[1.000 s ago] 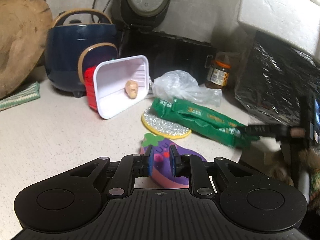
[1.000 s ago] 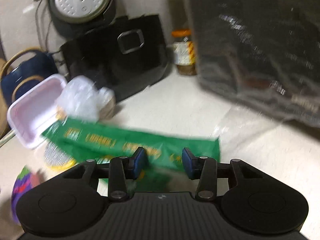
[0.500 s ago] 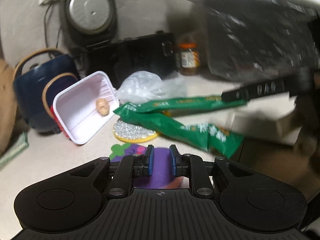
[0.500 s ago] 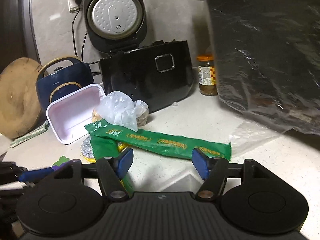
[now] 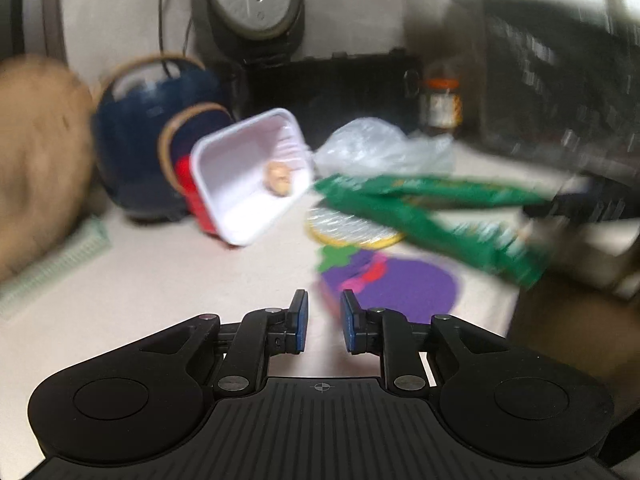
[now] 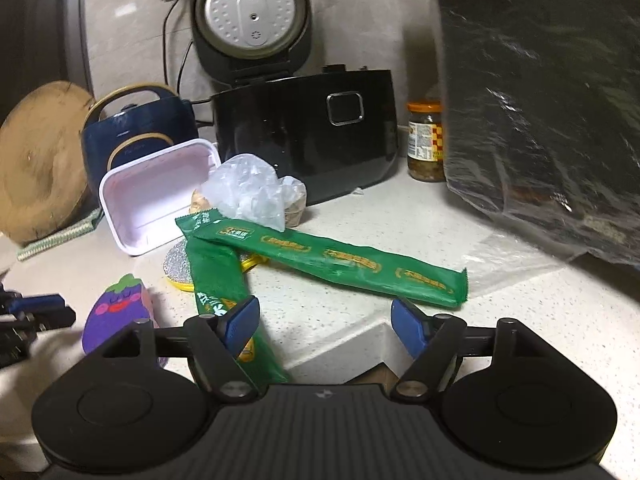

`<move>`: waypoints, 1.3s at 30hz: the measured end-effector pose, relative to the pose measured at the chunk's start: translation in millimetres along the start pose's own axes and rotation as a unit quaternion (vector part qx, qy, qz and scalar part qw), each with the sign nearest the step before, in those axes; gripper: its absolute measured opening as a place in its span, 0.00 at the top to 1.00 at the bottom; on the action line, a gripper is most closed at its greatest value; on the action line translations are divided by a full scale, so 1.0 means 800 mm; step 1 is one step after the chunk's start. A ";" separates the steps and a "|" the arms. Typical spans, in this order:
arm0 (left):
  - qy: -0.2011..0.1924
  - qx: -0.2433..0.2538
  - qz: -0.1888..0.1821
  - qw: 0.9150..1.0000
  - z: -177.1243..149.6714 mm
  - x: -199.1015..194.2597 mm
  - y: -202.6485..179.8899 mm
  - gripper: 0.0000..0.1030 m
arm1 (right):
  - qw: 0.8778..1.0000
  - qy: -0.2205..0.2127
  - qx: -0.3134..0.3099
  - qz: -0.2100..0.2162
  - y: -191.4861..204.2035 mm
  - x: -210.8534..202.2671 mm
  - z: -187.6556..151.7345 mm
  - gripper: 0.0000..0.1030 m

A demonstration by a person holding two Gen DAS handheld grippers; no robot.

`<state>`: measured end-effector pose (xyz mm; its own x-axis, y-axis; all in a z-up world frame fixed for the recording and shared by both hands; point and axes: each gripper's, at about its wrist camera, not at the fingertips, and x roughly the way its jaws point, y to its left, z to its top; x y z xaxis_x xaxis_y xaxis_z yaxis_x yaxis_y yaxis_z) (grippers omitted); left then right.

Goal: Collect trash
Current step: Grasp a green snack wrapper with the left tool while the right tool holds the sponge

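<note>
Kitchen clutter fills the pale speckled surface (image 6: 400,240): an open black rice cooker (image 6: 304,132) against the wall at upper centre, a navy pot (image 6: 132,128) and a round wooden board (image 6: 40,160) at left, a jar (image 6: 426,140) to the right of the cooker, and a dark foil-wrapped bulk (image 6: 540,100) filling the upper right.

We read the trash as two long green wrappers. One green wrapper (image 6: 340,264) lies flat across the middle of the right wrist view; the second green wrapper (image 6: 218,280) crosses under its left end and runs down toward the lower left, passing beneath our right claw (image 6: 324,320). That claw's jaws have just been opening and stand wide apart, pads touching nothing. Our left claw (image 5: 323,320) is released too, with only a narrow gap between its pads and bare surface showing through it; its view is badly blurred.

We judge ourselves between grips, about to pick up a wrapper. Next, the right claw should drop onto the nearer wrapper and pinch the thin film edge-on, low against the surface.

A crumpled clear bag (image 6: 256,192) rests on the wrappers' upper ends, a white tray (image 6: 156,200) leans just behind, and a glittery round pad (image 6: 180,268) lies under them — any of these may drag along. An eggplant-shaped mat (image 6: 116,312) sits at lower left, clear of the grab.
</note>
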<state>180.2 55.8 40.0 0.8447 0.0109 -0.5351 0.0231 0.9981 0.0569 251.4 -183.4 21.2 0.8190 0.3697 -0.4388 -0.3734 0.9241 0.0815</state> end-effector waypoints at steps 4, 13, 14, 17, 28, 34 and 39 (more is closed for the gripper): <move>0.039 -0.118 -0.112 0.986 0.035 0.019 0.009 0.79 | 1.000 -0.008 -0.012 -0.004 0.002 -0.008 -0.005 0.28; 0.140 -0.203 -0.106 0.963 0.090 0.144 -0.020 0.74 | 0.999 -0.024 0.004 -0.027 -0.033 -0.052 -0.024 0.23; 0.146 -0.202 -0.096 0.964 0.092 0.154 -0.024 0.70 | 0.999 -0.026 0.002 -0.031 -0.036 -0.055 -0.028 0.22; 0.144 -0.199 -0.067 0.967 0.100 0.171 -0.040 0.67 | 0.999 -0.032 -0.003 -0.041 -0.043 -0.063 -0.039 0.22; 0.101 -0.211 -0.012 0.972 0.108 0.212 -0.086 0.62 | 0.998 -0.032 0.012 -0.054 -0.058 -0.064 -0.079 0.20; 0.087 -0.272 -0.055 0.957 0.097 0.216 -0.062 0.71 | 0.995 -0.051 0.021 -0.083 -0.063 -0.075 -0.099 0.02; 0.089 -0.261 -0.102 0.956 0.096 0.182 -0.041 0.76 | 0.996 -0.061 0.023 -0.066 -0.067 -0.091 -0.099 0.02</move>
<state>343.7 20.4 25.0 0.7457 -0.2243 -0.6274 -0.1308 0.8740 -0.4679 177.4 -267.7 -21.8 0.9072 0.2517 -0.3371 -0.2411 0.9677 0.0736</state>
